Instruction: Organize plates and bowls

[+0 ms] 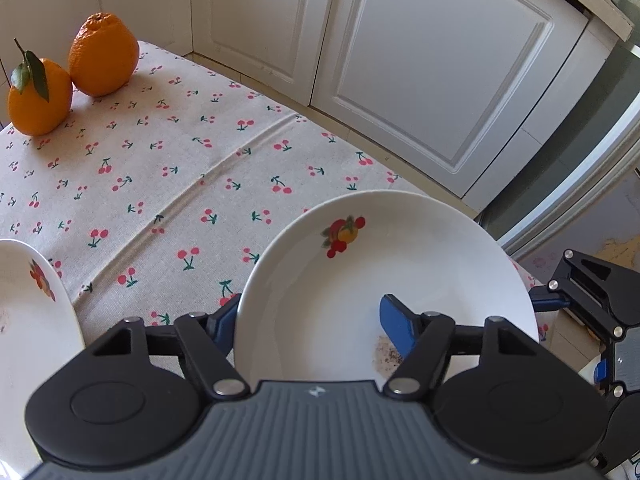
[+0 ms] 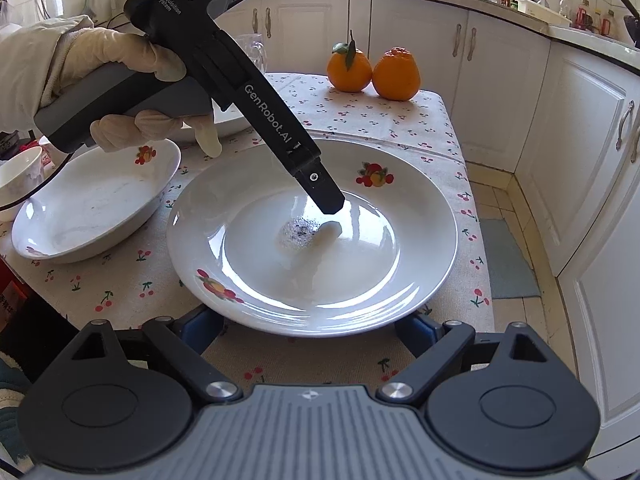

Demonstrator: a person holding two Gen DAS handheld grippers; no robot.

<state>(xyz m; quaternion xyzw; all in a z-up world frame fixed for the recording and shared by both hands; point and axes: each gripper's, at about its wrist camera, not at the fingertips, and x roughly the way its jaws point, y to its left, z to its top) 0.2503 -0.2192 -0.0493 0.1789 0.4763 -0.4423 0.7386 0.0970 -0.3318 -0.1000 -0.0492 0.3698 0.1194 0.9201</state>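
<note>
A white deep plate (image 2: 360,264) with fruit decals and a dirty speck patch in its well lies on the cherry-print tablecloth (image 1: 168,168). My left gripper (image 1: 310,316) is shut on this plate (image 1: 360,272): one blue finger (image 1: 396,330) rests inside the well and the other sits outside the left rim. From the right wrist view, the left gripper (image 2: 328,204) reaches down into the plate, held by a gloved hand (image 2: 120,60). My right gripper (image 2: 310,326) straddles the near rim with its tips hidden under it, so I cannot tell whether they press.
A second white decal dish (image 2: 96,204) sits to the left, with a small white bowl (image 2: 16,176) beyond it and another plate (image 2: 230,120) behind the hand. Two oranges (image 2: 372,70) stand at the table's far end. White cabinets (image 2: 580,152) line the right side.
</note>
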